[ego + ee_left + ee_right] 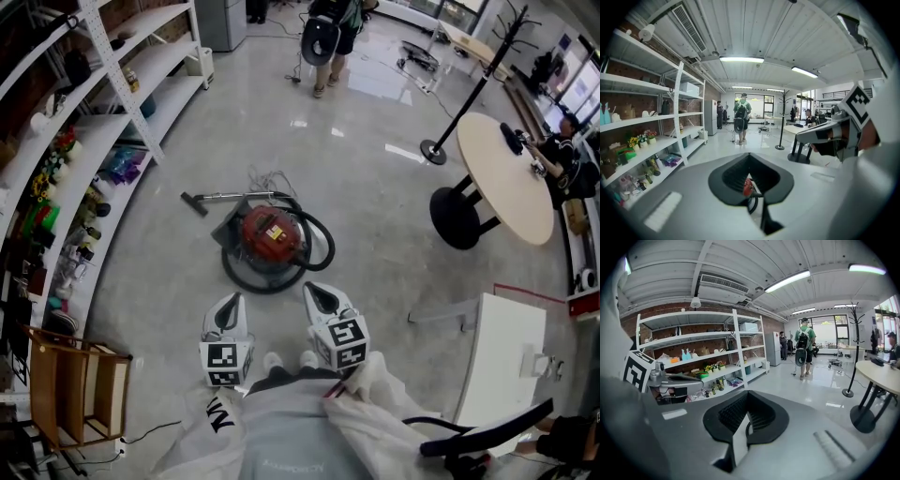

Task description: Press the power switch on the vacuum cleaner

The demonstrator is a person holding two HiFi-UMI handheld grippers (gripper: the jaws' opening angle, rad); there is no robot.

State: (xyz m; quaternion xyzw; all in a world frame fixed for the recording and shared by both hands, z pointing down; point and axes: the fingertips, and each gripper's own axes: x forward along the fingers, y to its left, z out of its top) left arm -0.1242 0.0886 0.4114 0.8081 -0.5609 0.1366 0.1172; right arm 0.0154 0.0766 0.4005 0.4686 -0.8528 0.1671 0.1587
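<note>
I hold both tools low in front of me, side by side, pointing across the floor at the vacuum cleaner [272, 234]. The left gripper [230, 314] and the right gripper [322, 298] are both well short of it, with bare floor between.

The tongs on each are drawn together to a thin slit at the tips and hold nothing. In the left gripper view the vacuum's red shell shows through that slit, so this tool is lined up on the machine. The right gripper view shows only floor and a bit of dark hose through its slit. Closed tongs suit a press, I judge, since they make one blunt tip rather than two prongs that could straddle a button.

The vacuum sits on the floor with its black hose [319, 246] looped round it. Its metal wand [239, 195] lies just behind, pointing toward the shelves [103, 141]. It looks steady on its base.

From up here I can't pick out the power switch on the top shell, or tell whether the machine is running. This stand-off would fit lining up for the press, or having backed away after one.

A person with a backpack [328, 37] stands far down the room, clear of my path.
</note>
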